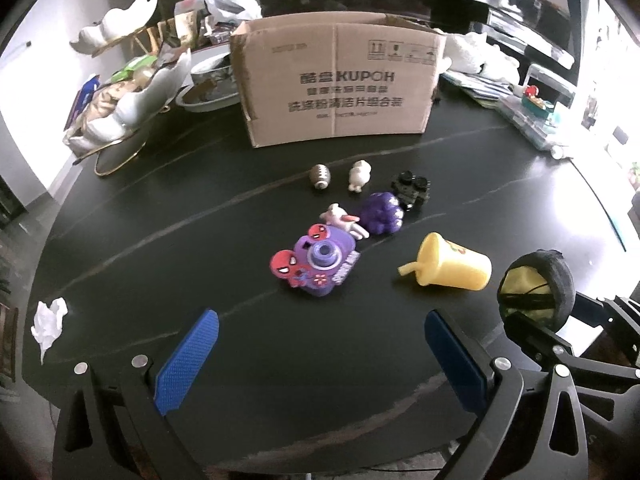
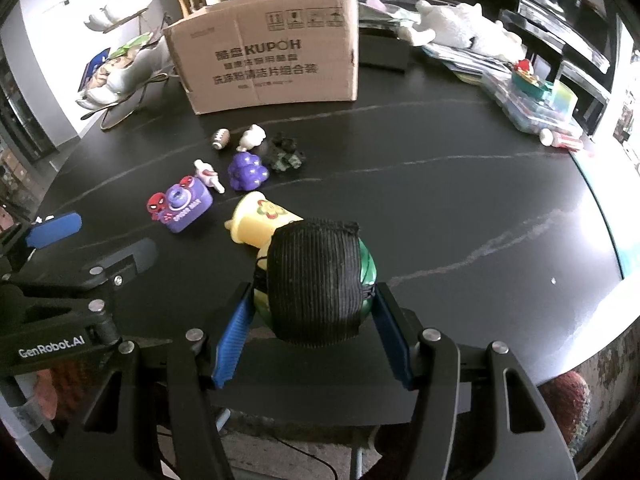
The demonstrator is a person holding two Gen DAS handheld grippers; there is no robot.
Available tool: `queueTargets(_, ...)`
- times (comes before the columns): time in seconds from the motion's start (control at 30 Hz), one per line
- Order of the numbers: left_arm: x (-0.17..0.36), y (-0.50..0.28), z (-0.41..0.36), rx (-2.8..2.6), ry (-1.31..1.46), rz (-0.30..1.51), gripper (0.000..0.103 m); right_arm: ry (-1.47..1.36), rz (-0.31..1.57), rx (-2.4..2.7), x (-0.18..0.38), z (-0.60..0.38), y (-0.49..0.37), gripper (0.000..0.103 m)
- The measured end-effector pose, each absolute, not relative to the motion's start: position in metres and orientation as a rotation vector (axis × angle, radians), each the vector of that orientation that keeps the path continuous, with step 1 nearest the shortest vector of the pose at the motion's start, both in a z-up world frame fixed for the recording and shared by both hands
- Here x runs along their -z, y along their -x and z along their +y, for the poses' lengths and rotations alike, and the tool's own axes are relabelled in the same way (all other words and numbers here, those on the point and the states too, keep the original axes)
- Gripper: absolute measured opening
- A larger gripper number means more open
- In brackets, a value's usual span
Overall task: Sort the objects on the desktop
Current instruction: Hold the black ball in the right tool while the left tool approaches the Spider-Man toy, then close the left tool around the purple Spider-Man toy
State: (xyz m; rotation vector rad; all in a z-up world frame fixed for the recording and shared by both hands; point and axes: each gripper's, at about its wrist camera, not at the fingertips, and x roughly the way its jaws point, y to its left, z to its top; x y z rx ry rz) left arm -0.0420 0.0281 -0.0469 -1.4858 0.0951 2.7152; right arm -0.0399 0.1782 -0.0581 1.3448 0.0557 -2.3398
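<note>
Black ribbed fabric over something green and yellow is what the right tongs [image 2: 314,320] are clamped on, a roundish ball thing [image 2: 316,280] squeezed between both blue pads, sitting just above the near edge of the dark worktop [image 2: 460,208]. From that wrist view the cardboard box [image 2: 268,52] stands straight ahead and a bit left, well beyond the toy pile, open top up. The yellow cup [image 2: 262,220] lies on its side right in front of the ball, so I'd guess the carry has to go up and over it.

Left wrist view: left tongs [image 1: 320,356] spread wide, holding nothing, hovering near the worktop edge. The purple Spider-Man camera toy [image 1: 316,264] is dead ahead of them, clearly closer to this arm than the other. Box [image 1: 340,80] is past it, centred.
</note>
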Motion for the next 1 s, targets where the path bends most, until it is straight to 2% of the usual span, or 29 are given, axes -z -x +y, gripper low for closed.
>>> queueTargets(0.37,0.056,0.056,0.030,-2.734,1.440,0.059,0.102,-1.348,0.019,2.334,0.060,0.188,0.042,0.057)
queueTargets(1.0,0.081,0.087,0.025,-2.751,1.466,0.107,0.100,-1.371,0.010,2.323,0.060,0.185,0.050,0.057)
